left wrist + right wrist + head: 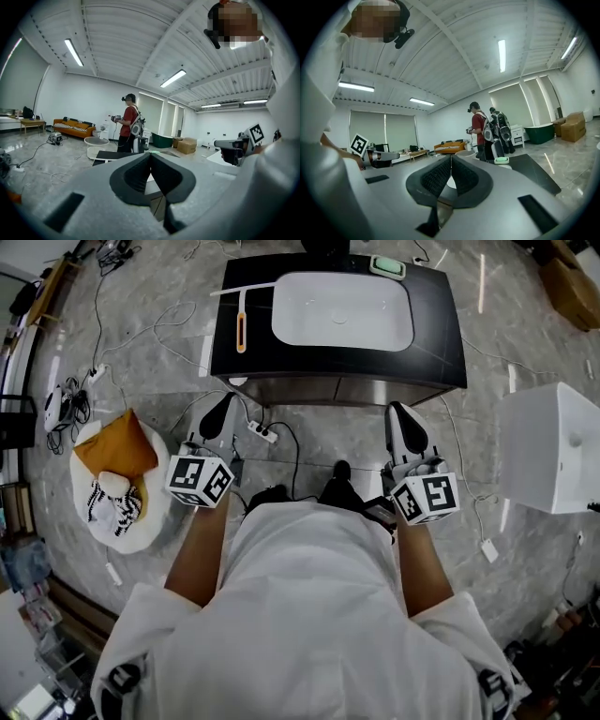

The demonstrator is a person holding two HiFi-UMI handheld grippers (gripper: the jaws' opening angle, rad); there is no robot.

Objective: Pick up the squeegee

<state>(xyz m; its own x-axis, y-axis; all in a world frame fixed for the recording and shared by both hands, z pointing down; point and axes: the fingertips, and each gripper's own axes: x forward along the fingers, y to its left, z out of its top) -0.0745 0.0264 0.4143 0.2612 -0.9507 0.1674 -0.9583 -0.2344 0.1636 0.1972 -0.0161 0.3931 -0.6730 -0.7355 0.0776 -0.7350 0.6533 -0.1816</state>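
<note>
Squeegee (241, 322) lies flat on the black counter (433, 334), just left of the sink (342, 310). Left gripper (220, 416) and right gripper (401, 424) are both short of the counter, jaws pressed together, nothing between them. Risks: going in without opening would shove the squeegee away, and the power strip (262, 433) underfoot is a trip hazard.

Open floor (328, 432) is lying between the left tool (222, 409), the right tool (399, 416) and the desk (433, 334), with only a power strip (263, 432) sitting low there. The basin (342, 310) is hogging the desk's middle. The squeegee (242, 320) is lying on the bare strip left of it, open from above.
</note>
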